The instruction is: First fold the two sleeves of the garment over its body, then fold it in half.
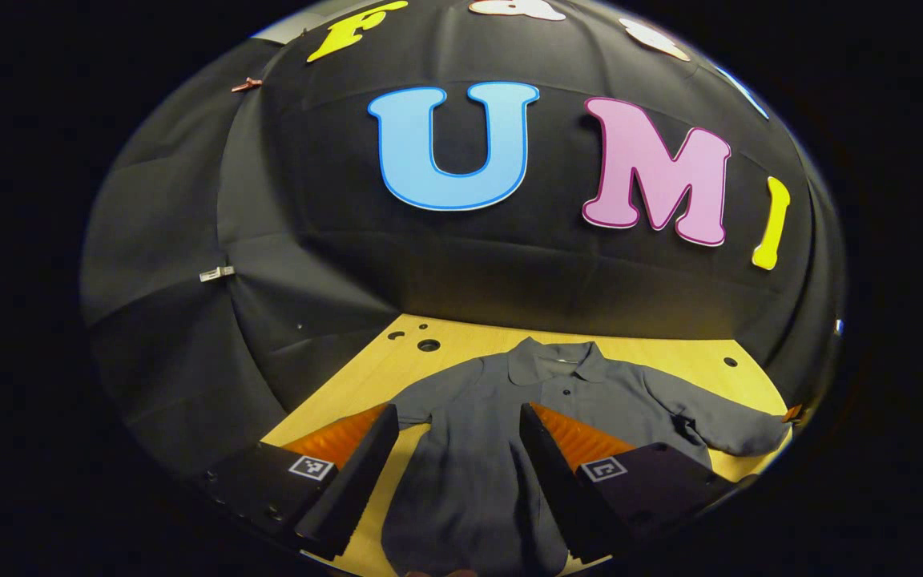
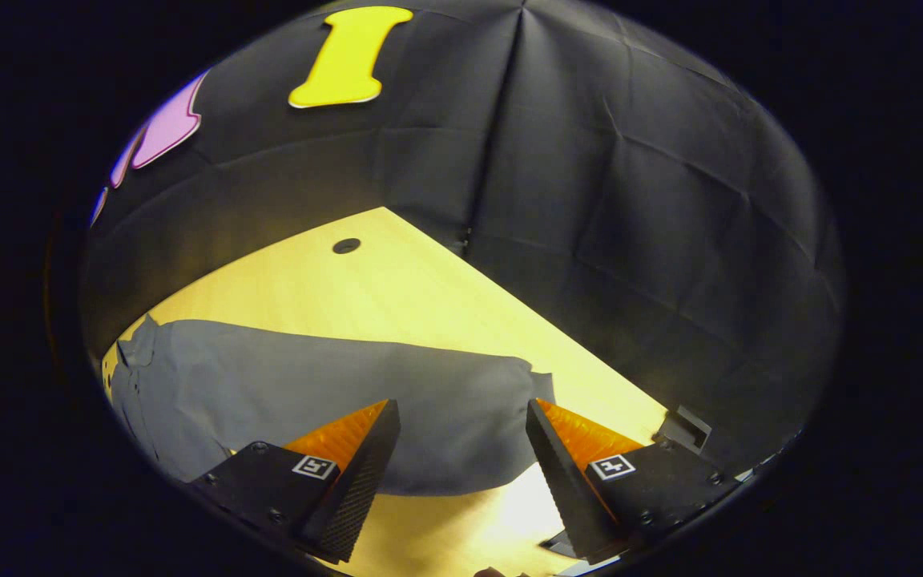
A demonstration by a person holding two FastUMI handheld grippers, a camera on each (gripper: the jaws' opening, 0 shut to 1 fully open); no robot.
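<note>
A grey collared shirt (image 1: pixel 501 417) lies flat on the wooden table (image 1: pixel 670 353), collar toward the far wall and both sleeves spread out. My left gripper (image 1: pixel 458 415) hovers open above the shirt's body, nothing between its fingers. One sleeve (image 1: pixel 718 421) stretches off to the right in the left gripper view. In the right gripper view that grey sleeve (image 2: pixel 309 393) runs across the table, its cuff end at the right. My right gripper (image 2: pixel 461 410) is open just above the cuff end, with the cloth showing between its fingers.
Black cloth walls close the table (image 2: pixel 397 280) in at the back and sides. Small round holes (image 1: pixel 429 345) dot the tabletop near the far edge. A small dark part (image 2: pixel 686 429) sits at the table's edge beside my right gripper.
</note>
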